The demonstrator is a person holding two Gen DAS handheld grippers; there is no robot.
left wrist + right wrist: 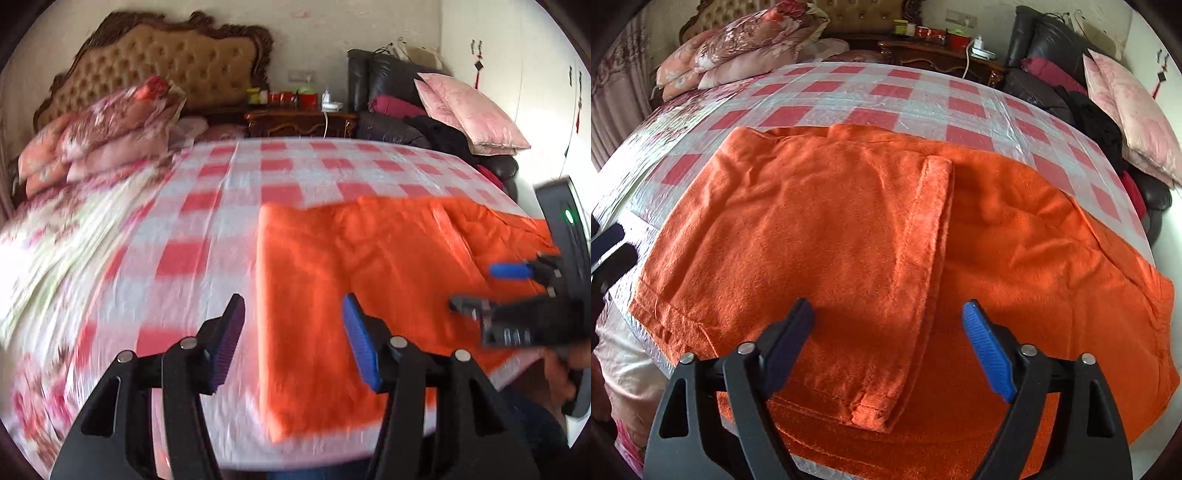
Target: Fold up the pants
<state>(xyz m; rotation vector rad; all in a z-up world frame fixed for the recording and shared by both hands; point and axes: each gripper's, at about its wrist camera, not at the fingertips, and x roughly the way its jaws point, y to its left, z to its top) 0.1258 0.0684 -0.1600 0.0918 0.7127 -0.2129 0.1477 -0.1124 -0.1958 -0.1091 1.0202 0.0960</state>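
The orange pants [849,236] lie on the red-and-white checked bed sheet [871,88], with the leg part folded over onto the rest; the folded edge runs down the middle [938,236]. My right gripper [888,343] is open and empty, just above the pants near the bed's front edge. My left gripper [293,332] is open and empty, above the left edge of the pants [351,277]. The right gripper also shows at the right of the left wrist view [491,288], over the pants. The left wrist view is blurred.
Folded floral quilts [110,133] and a pale floral blanket [55,251] lie on the bed's left side by the tufted headboard [177,62]. A wooden nightstand [299,122] and a black leather sofa with a pink pillow [469,114] stand behind the bed.
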